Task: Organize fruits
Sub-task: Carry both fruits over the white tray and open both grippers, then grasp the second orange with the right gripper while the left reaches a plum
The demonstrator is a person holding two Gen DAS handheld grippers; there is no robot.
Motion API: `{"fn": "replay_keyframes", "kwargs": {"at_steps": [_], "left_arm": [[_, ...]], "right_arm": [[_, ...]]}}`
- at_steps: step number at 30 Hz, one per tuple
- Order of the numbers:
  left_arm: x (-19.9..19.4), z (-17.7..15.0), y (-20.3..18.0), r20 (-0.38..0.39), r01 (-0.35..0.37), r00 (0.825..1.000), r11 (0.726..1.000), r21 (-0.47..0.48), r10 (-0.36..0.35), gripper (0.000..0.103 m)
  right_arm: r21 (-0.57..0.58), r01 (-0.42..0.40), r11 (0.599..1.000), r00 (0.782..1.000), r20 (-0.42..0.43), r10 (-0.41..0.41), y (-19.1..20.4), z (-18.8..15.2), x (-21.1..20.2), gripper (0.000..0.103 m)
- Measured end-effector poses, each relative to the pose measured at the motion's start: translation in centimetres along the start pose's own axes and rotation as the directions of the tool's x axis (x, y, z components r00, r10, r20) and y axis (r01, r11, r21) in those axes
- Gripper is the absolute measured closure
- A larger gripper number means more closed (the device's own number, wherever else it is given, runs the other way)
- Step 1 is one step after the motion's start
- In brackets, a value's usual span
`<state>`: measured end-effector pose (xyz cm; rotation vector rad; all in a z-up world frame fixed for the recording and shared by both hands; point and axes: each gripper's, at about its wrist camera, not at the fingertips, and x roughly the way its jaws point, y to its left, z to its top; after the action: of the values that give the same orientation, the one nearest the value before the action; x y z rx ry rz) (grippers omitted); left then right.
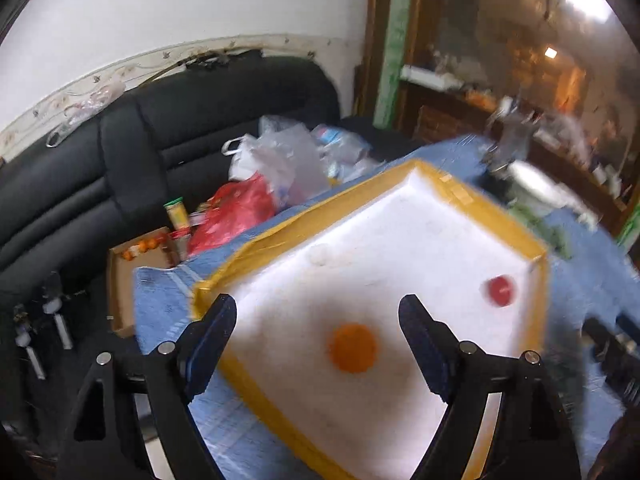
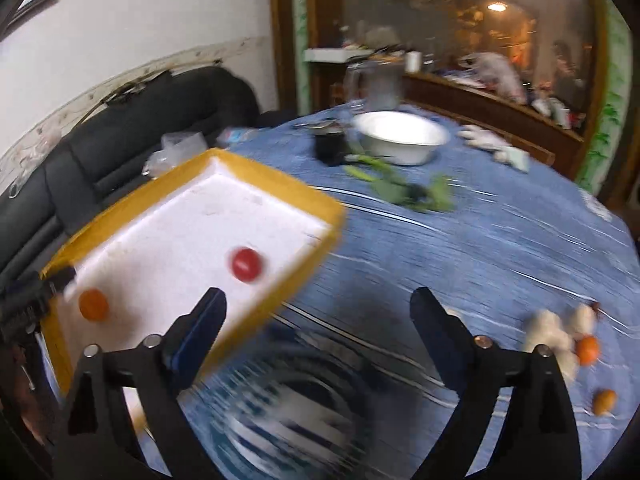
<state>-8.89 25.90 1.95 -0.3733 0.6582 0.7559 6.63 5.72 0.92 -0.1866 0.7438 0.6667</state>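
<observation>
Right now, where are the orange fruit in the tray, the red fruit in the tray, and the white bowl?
orange fruit [image 1: 353,347], left wrist view, centre of its skin.
red fruit [image 2: 245,264], right wrist view, centre of its top.
white bowl [image 2: 404,151], right wrist view, near outer wall.

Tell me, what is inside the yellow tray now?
Inside the tray lie an orange and a red fruit, apart. The right gripper's finger covers part of the near floor.
</observation>
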Motion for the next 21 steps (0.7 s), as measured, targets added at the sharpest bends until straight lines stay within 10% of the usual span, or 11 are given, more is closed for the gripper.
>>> {"fn": "replay_keyframes", "kwargs": {"at_steps": [6,17,21], "left_arm": [[-1.9,-1.6,-7.2,0.003,0.166,0.986,0.972,0.164,-0.169,0.019],[-2.5,-6.8,-20.1,-0.159,0.369,0.929,0.831,0.417,-0.333,0.019],[-2.2,-8.2,-24.4,-0.203,0.413,0.911,0.772,0.484,-0.36,0.019]], "right_arm": [[0.114,0.123,0.986,0.992,0.017,-0.125,-8.6,-4.8,-5.0,0.008],[0.34,0.381,0.859,0.924,-0.145,-0.353,-24.1,-11.4,-7.0,0.009],[0.33,0.375,0.866,0.926,-0.175,-0.334,-25.2,-10.9,-5.7,0.038]]}}
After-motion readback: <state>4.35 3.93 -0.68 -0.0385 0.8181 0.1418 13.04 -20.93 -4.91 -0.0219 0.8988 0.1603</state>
